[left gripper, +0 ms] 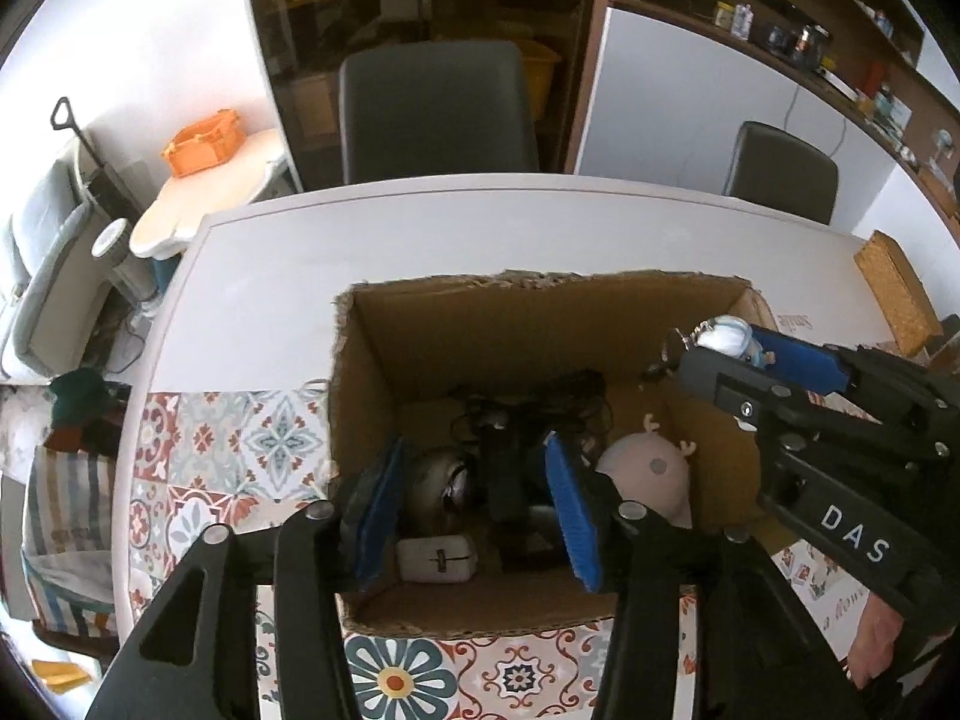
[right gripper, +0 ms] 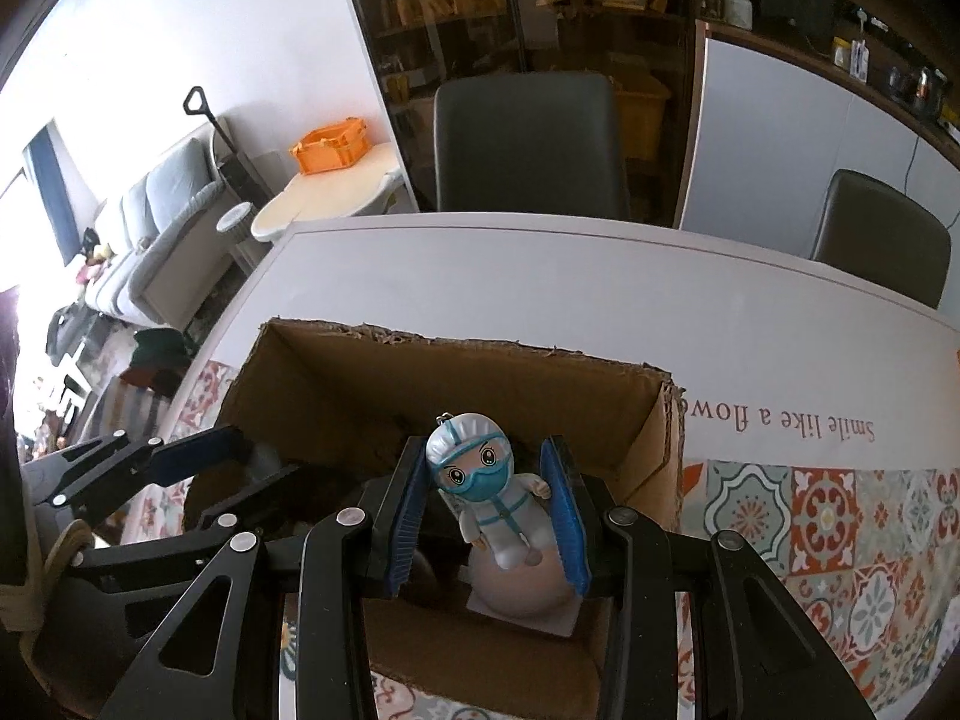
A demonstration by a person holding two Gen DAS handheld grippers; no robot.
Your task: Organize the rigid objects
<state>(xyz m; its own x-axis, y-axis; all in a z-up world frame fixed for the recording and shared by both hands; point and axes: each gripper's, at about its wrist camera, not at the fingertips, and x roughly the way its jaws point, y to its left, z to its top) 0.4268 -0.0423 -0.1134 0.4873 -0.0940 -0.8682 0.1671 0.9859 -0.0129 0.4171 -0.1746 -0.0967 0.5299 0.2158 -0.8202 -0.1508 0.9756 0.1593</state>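
An open cardboard box (left gripper: 420,324) stands on the table. Inside lie a white mouse (left gripper: 437,558), a round silver object (left gripper: 441,483), dark cables and gadgets (left gripper: 528,402) and a pale round toy with antlers (left gripper: 651,471). My left gripper (left gripper: 474,510) is open and empty, low inside the box over these items. My right gripper (right gripper: 489,510) holds a small white-and-blue figurine in a protective suit (right gripper: 486,486) between its blue pads, above the box's right part (right gripper: 666,450). The figurine also shows in the left wrist view (left gripper: 729,333).
The white table (left gripper: 420,234) carries a patterned tile mat (right gripper: 840,516). Two dark chairs (left gripper: 438,108) stand behind it. A woven box (left gripper: 894,294) sits at the far right. An orange crate (left gripper: 204,141) rests on a side table at left.
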